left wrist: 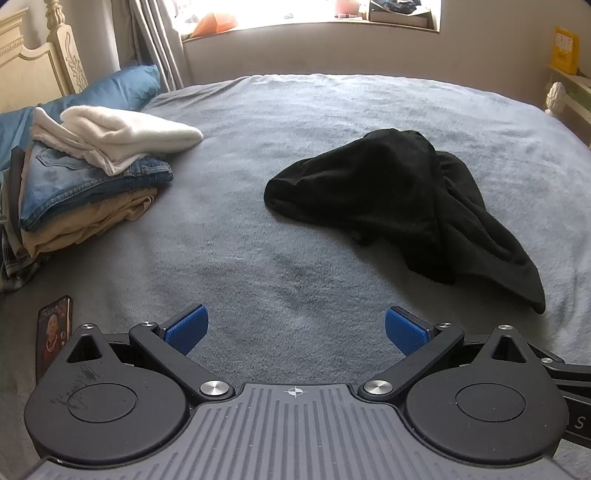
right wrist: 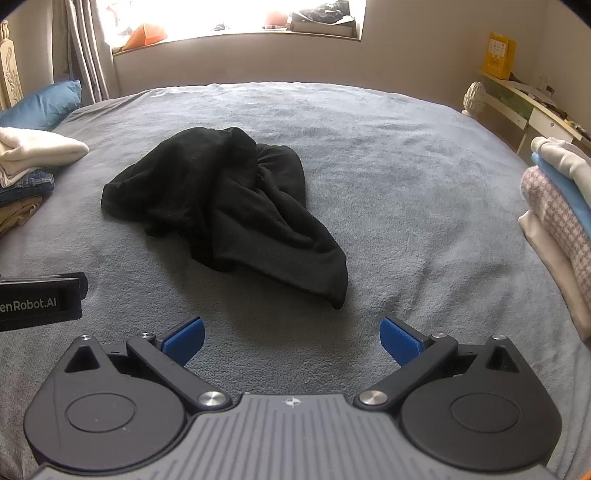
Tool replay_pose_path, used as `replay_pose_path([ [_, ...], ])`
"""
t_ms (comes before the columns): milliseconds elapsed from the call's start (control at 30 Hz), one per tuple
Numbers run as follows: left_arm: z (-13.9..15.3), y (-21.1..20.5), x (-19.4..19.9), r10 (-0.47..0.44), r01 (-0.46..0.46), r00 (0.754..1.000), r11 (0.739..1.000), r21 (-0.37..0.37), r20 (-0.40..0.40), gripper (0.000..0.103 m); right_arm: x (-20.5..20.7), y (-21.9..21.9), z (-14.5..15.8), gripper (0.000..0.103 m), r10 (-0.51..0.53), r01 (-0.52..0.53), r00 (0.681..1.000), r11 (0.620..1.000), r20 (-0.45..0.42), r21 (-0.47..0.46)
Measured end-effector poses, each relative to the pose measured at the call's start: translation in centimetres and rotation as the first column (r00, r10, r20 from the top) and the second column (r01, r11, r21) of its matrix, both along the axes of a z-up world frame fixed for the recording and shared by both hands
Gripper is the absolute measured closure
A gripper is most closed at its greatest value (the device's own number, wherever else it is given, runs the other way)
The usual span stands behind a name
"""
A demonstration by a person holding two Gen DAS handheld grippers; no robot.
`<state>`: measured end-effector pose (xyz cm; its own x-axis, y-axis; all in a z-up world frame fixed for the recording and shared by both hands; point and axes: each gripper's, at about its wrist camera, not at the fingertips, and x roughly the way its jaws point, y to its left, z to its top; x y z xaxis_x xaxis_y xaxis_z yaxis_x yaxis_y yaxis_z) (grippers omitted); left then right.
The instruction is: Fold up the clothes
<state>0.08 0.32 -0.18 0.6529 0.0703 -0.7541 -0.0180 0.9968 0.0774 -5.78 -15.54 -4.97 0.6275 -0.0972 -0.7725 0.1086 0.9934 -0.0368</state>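
A crumpled black garment (left wrist: 402, 206) lies in a heap on the grey bedspread (left wrist: 258, 240); the right wrist view shows the same black garment (right wrist: 229, 210) ahead and slightly left. My left gripper (left wrist: 295, 328) hovers open over bare bedspread, short of the garment and to its left, nothing between its blue pads (left wrist: 184, 328). My right gripper (right wrist: 291, 338) is open too, its fingertips just short of the garment's near tip, blue pads (right wrist: 400, 339) empty. The left gripper's body (right wrist: 40, 299) shows at the left edge of the right wrist view.
A stack of folded clothes (left wrist: 85, 177) with jeans and a white top sits at the left by a blue pillow (left wrist: 110, 88). Another folded stack (right wrist: 557, 214) stands at the right edge. A phone (left wrist: 53, 332) lies near the left gripper. A windowsill (left wrist: 314, 22) runs behind the bed.
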Motion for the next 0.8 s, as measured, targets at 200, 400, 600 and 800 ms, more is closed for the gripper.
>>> replay_pose_path([
  [200, -0.1, 0.0, 0.0, 0.0, 0.0, 1.0, 1.0, -0.004, -0.007, 0.0, 0.0, 0.0, 0.0, 0.0, -0.002, 0.002, 1.0, 1.0, 0.0, 0.001],
  [400, -0.1, 0.1, 0.1, 0.0, 0.0, 1.0, 1.0, -0.005, -0.006, 0.0, 0.0, 0.0, -0.1, 0.0, -0.003, 0.003, 1.0, 1.0, -0.001, 0.0],
  [600, -0.5, 0.2, 0.2, -0.001, 0.001, 1.0, 1.0, -0.017, -0.008, 0.0, 0.1, -0.1, -0.2, 0.0, -0.006, 0.006, 1.0, 1.0, 0.0, 0.002],
  [800, -1.1, 0.4, 0.4, -0.003, 0.003, 1.0, 1.0, -0.029, -0.009, 0.0, 0.1, -0.5, -0.7, 0.0, -0.005, 0.005, 1.0, 1.0, 0.013, 0.005],
])
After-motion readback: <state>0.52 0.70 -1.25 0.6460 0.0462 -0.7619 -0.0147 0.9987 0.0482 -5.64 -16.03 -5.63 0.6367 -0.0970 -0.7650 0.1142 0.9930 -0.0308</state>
